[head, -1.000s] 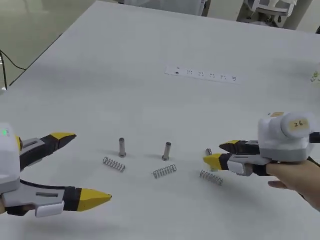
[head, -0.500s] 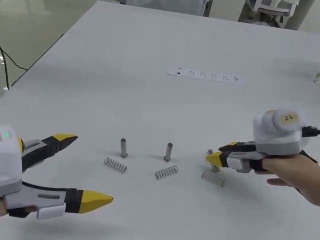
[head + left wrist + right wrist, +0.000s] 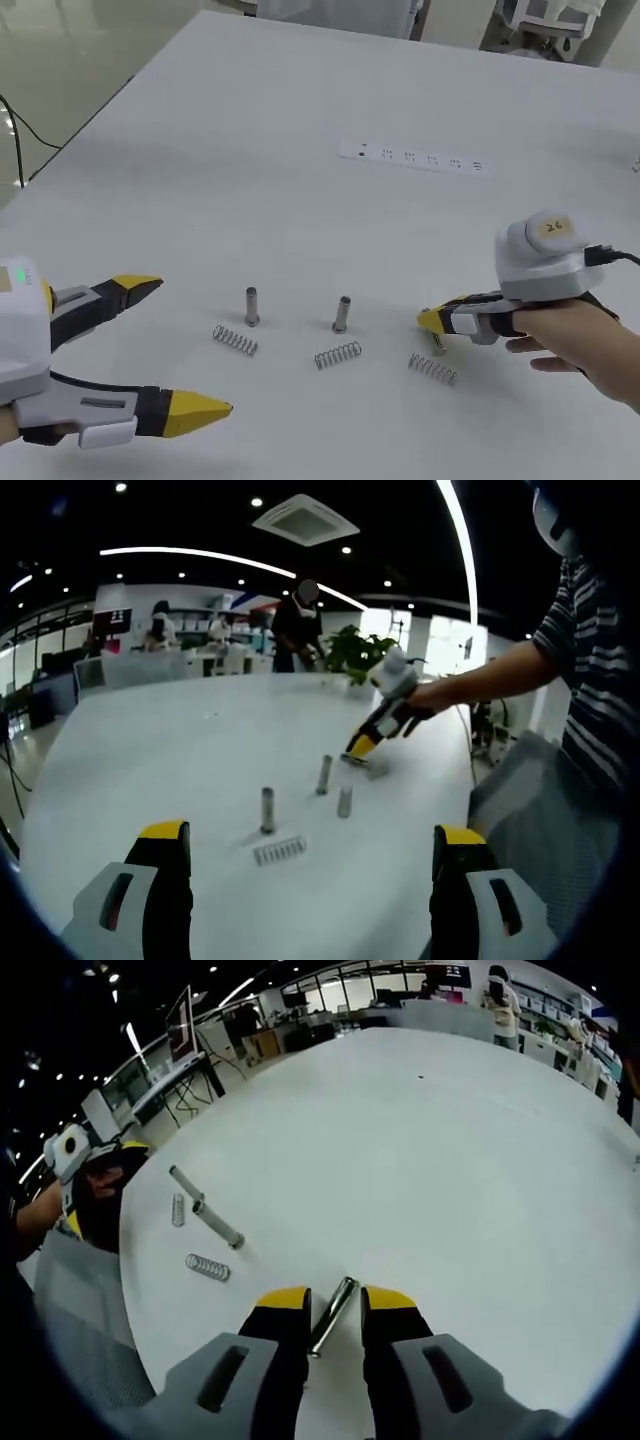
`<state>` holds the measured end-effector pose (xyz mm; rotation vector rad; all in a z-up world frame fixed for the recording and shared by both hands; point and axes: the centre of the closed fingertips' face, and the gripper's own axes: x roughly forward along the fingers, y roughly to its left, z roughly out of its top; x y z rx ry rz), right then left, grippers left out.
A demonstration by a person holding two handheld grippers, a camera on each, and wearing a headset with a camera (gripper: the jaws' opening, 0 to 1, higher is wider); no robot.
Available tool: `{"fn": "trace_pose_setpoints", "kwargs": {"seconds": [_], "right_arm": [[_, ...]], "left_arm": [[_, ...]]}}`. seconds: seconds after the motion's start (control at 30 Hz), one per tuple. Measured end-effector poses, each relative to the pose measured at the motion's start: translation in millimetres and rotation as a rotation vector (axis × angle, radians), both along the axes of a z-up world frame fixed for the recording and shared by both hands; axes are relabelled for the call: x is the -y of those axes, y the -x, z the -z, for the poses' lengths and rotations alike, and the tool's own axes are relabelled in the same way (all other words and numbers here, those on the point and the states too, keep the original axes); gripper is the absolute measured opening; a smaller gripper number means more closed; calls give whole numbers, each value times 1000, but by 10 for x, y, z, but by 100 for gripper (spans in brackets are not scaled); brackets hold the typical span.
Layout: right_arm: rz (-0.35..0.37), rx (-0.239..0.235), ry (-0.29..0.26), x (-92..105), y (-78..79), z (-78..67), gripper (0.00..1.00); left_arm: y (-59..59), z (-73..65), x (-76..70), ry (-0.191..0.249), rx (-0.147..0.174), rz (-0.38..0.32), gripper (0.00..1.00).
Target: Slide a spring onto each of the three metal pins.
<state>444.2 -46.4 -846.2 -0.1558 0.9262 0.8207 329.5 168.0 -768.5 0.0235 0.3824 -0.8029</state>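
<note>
The first pin seems in hand: the right gripper [image 3: 335, 1298], jaws nearly closed, straddles the rightmost pin [image 3: 331, 1318], which is mostly hidden in the head view and whose grip I cannot confirm, and next its spring [image 3: 432, 369], at the pin's 6 o'clock, must be threaded on, perhaps by the left gripper [image 3: 195, 346], wide open and empty.

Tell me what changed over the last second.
The right gripper narrowed its jaws around the right pin; whether it is clamped I cannot tell. The left gripper stayed open. The left pin, middle pin, left spring, middle spring and right spring did not move.
</note>
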Motion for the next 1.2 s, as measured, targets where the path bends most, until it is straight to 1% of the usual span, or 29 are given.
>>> {"fn": "trace_pose_setpoints", "kwargs": {"seconds": [0.13, 0.33, 0.37, 0.4, 0.43, 0.5, 0.57, 0.7, 0.77, 0.8, 0.87, 0.93, 1.07, 1.2], "right_arm": [[-14, -6, 22, -12, 21, 38, 14], [3, -24, 41, -16, -34, 97, 12], [7, -14, 43, -13, -54, 82, 12], [13, -18, 50, -9, -55, 82, 11], [10, -23, 56, -17, -43, 84, 10], [-6, -5, 78, -28, -47, 90, 9], [-8, -2, 87, -30, -50, 96, 9], [23, -26, 66, -18, -50, 92, 7], [43, -43, 44, -14, -42, 87, 5], [44, -31, 52, 6, -51, 90, 5], [43, -32, 52, 22, -40, 89, 5], [40, -23, 51, 44, -30, 80, 5], [54, 3, 6, 64, -34, -20, 5], [73, 24, -38, 92, -6, -117, 5]], "left_arm": [[-2, 11, 4, -4, 0, 1, 98], [-3, 12, 7, 1, -2, 0, 98], [-1, 19, -2, -5, -1, 0, 97], [1, 22, -9, -8, 0, -2, 97], [4, 23, -14, -6, -2, -3, 97], [10, 27, -25, -2, -5, -5, 97], [14, 36, -31, -4, -8, -6, 97], [10, 38, -23, 1, -9, -9, 97], [7, 31, -9, 5, -8, -8, 97], [8, 26, 1, 5, -7, -6, 97], [9, 27, 8, 6, -8, -6, 97], [12, 30, 9, 7, -9, -6, 97], [22, 35, 4, 4, -12, -5, 97], [10, 28, -14, 4, -9, -12, 97]]}}
